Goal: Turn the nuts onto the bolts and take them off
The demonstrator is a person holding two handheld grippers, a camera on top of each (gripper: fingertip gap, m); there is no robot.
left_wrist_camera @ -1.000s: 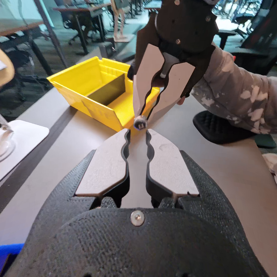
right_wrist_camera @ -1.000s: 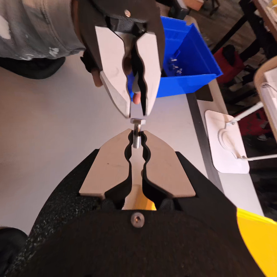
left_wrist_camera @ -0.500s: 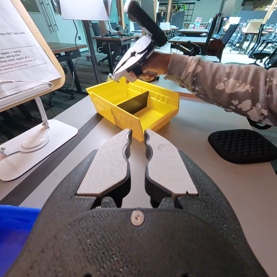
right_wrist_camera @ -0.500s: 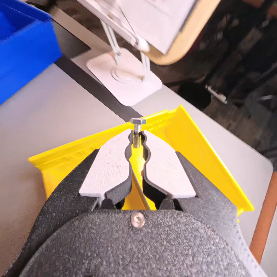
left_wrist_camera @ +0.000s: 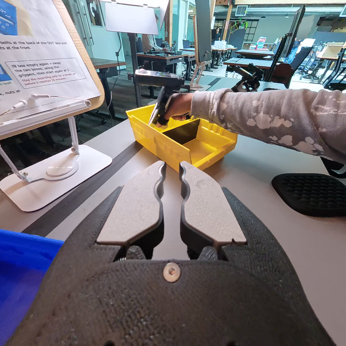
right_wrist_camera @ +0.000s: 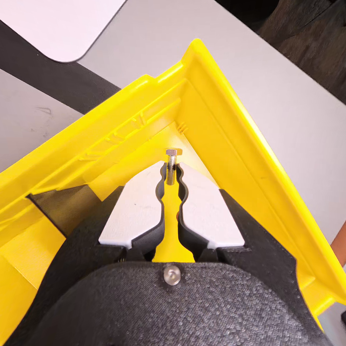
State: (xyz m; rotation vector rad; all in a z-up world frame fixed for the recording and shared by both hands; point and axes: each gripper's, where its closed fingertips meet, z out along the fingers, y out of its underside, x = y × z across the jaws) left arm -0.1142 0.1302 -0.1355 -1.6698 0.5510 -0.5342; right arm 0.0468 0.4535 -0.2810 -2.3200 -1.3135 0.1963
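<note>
Over the grey table, the right gripper pinches a bolt (head toward twelve o'clock) inside the yellow bin, and a skewed release could bounce it out, while the left gripper waits slightly parted, empty.

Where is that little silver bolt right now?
In the right wrist view, the bolt is pinched by its threads at the tip of the right tongs, head outward, inside a back corner of the yellow bin.

Each gripper has a black, rough, grainy body with one silver screw in the middle. The left gripper and right gripper carry two pale grey fingers with wavy black inner edges. The sleeve is grey with white bleached spots.
</note>
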